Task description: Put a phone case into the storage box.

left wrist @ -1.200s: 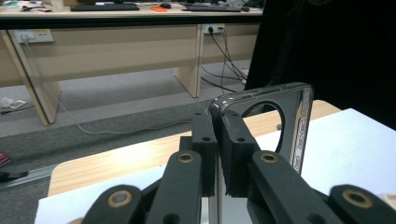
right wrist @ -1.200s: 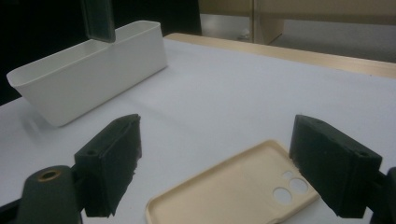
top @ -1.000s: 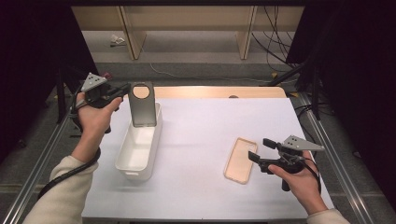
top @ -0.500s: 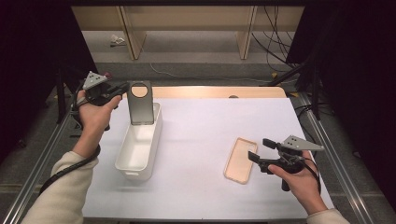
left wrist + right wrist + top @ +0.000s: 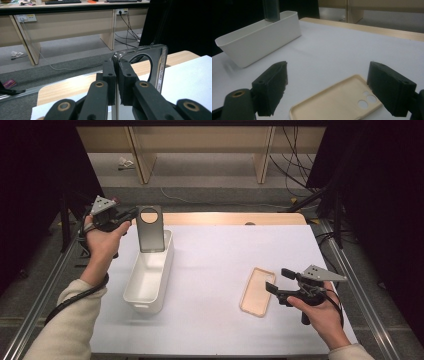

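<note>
Nearest the person, the right gripper (image 5: 277,280) rests low on the white table (image 5: 215,270) with its black jaws spread wide and nothing between them, just beside the flat beige rubbery phone case (image 5: 257,291) that lies face up with its camera holes toward the gripper. That case looks not yet dealt with. The right hand (image 5: 320,312) holds its tool level, pointing across the table.

Farther off, the left gripper (image 5: 131,214) is clamped on the top corner of a dark grey glossy phone case with a large round camera cutout (image 5: 150,227). It holds the case upright, its lower end dipping into the far end of the long white plastic bin (image 5: 148,277). By my reading this case is about to be dropped in, while the beige one is left. The left hand (image 5: 102,237) is raised, forearm angled up from the table edge.
</note>
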Demonstrator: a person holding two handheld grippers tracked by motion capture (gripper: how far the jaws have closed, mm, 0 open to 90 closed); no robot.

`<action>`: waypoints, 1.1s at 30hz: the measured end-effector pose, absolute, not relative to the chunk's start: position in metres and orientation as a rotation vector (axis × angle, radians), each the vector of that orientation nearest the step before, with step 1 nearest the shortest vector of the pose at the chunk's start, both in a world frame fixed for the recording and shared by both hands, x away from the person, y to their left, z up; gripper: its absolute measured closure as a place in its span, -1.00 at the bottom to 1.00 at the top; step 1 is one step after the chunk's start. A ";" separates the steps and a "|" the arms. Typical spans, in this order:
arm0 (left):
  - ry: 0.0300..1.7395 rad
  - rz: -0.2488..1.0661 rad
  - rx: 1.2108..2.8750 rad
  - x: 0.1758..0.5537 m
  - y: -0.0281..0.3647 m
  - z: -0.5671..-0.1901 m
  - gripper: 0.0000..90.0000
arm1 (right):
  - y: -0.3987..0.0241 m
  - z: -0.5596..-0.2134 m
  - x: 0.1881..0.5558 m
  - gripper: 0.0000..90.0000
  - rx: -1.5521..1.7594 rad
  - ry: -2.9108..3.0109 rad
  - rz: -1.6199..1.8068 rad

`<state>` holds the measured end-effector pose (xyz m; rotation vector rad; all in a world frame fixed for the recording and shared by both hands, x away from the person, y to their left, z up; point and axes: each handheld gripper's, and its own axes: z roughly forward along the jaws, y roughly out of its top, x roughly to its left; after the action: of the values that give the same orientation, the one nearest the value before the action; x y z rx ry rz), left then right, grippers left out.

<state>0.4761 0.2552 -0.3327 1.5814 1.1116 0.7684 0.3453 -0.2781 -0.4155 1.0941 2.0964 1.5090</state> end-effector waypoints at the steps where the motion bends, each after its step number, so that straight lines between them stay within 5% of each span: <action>1: 1.110 0.771 1.583 0.477 0.255 -0.333 0.88 | -0.278 -0.416 0.345 -0.61 1.094 2.097 1.508; 33: 1.154 0.778 1.601 0.504 0.248 -0.352 0.88 | -0.279 -0.416 0.346 -0.61 1.099 2.094 1.511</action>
<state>0.5044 0.2477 -0.3521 1.6006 1.1538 0.7777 0.3461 -0.2788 -0.4161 1.0987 2.0942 1.5105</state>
